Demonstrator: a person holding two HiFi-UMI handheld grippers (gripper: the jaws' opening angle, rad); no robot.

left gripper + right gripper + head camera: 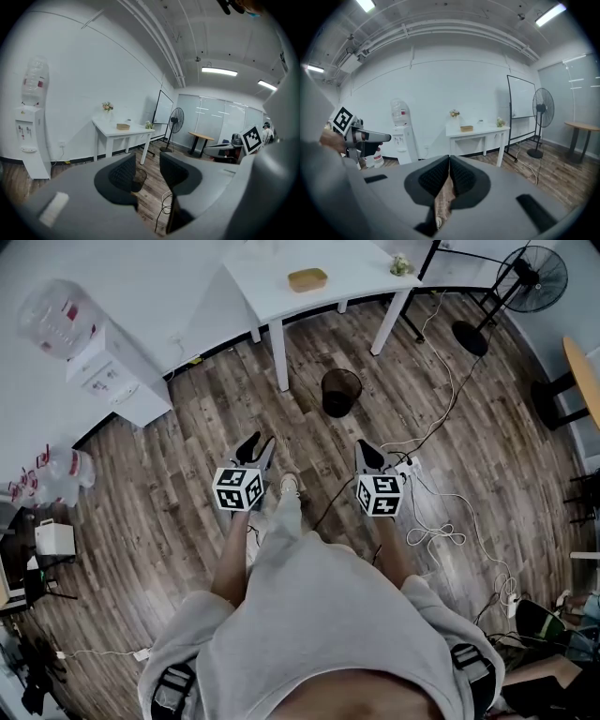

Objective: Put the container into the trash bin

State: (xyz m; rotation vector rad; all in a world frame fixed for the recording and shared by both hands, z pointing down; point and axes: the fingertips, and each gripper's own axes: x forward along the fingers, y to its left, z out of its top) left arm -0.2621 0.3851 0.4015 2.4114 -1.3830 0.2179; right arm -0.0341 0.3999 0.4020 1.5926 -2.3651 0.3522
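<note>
The person is holding the left gripper (pixel 259 446) open and the right gripper (pixel 364 451) closed, both empty and well short of the tan container (pixel 307 279) sitting on the white bench (pixel 272 298), so the approach is best led with the open one, skirting the black trash bin (pixel 340 392) standing before the bench.

white table (pixel 361 276), water dispenser (pixel 117 381) at left, standing fan (pixel 532 279) at right, cables (pixel 433 532) across wood floor (pixel 187 493)

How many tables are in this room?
2. A white table stands by the wall, beyond the trash bin. A wooden table shows at the head view's right edge. More may be hidden out of view.
</note>
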